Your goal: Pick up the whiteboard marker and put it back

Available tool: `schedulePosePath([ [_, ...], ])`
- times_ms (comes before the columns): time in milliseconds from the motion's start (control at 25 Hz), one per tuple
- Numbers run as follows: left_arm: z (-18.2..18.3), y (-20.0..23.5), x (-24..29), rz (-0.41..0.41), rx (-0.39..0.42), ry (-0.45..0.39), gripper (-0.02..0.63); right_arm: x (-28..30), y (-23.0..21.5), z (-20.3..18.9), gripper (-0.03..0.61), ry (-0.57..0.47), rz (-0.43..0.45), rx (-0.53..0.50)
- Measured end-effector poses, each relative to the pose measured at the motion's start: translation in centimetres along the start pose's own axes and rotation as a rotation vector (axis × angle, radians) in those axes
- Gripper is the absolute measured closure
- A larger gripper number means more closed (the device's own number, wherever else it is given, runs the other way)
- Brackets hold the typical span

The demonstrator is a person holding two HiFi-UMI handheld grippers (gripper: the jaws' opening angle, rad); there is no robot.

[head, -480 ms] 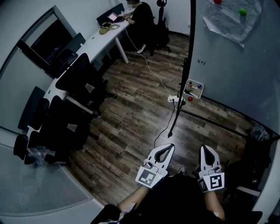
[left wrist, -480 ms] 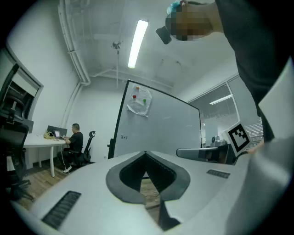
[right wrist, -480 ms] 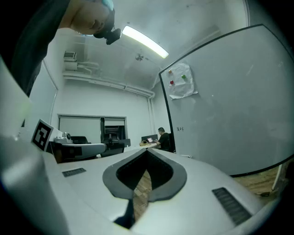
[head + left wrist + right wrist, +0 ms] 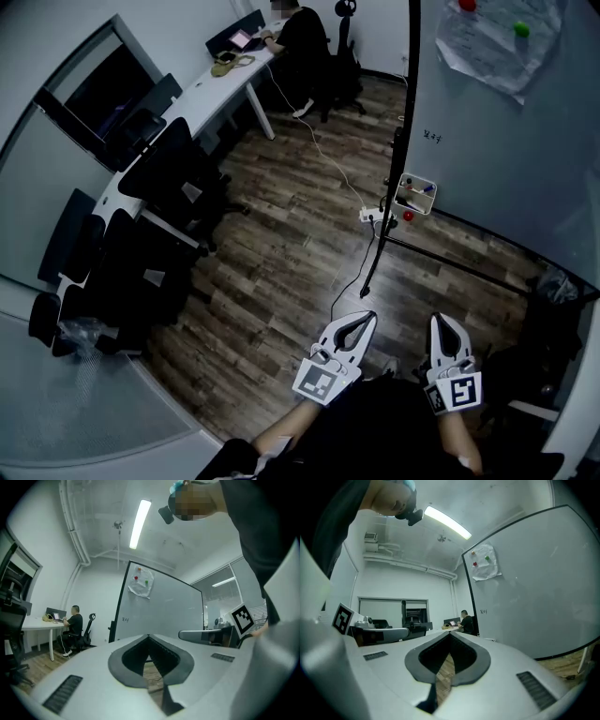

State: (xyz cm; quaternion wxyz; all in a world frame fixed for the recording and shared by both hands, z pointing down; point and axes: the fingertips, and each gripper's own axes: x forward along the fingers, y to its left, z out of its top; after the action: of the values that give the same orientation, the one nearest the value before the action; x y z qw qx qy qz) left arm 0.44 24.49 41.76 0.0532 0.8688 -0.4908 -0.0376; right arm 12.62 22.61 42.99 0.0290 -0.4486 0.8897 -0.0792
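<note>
Low at 6 o'clock, the left gripper (image 4: 363,318) and right gripper (image 4: 441,320) have barely stirred, jaws pressed together and empty. The whiteboard marker (image 4: 423,187) sits in the tray (image 4: 401,200) at 1 o'clock, so pickup hasn't begun.

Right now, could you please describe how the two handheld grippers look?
The left gripper and the right gripper are both white, each with two curved jaws lined in dark grey that taper to a point. Each carries a cube with black-and-white square markers at its rear. The person's top is dark.
</note>
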Motion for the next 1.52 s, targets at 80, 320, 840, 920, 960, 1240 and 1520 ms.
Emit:
schedulePosePath([
  [80,0.0,0.1,0.0,-0.001,-0.004,-0.001,0.606,0.0,-0.1,-0.3,0.565,0.002,-0.005,0.014],
  [320,-0.1,0.7,-0.5,-0.002,-0.007,0.001,0.606,0.2,0.5,-0.3,0.565,0.001,-0.009,0.016],
  [840,0.3,2.9,-2.6,-0.043,-0.024,-0.008,0.606,1.2,3.3,-0.5,0.565,-0.003,-0.059,-0.012],
  [920,0.2,3.3,-3.2,-0.056,-0.031,-0.005,0.606,1.2,3.9,-0.6,0.565,-0.001,-0.072,-0.011],
  [960,0.2,3.5,-3.4,-0.064,-0.033,-0.001,0.606,1.3,4.2,-0.6,0.565,-0.004,-0.079,-0.008],
  [1240,0.2,4.5,-3.8,-0.102,-0.046,0.0,0.606,1.8,5.5,-0.5,0.565,-0.008,-0.099,-0.037],
  [1520,0.0,4.9,-2.8,-0.127,-0.051,0.006,0.606,2.5,5.0,-0.2,0.565,-0.007,-0.132,-0.03],
])
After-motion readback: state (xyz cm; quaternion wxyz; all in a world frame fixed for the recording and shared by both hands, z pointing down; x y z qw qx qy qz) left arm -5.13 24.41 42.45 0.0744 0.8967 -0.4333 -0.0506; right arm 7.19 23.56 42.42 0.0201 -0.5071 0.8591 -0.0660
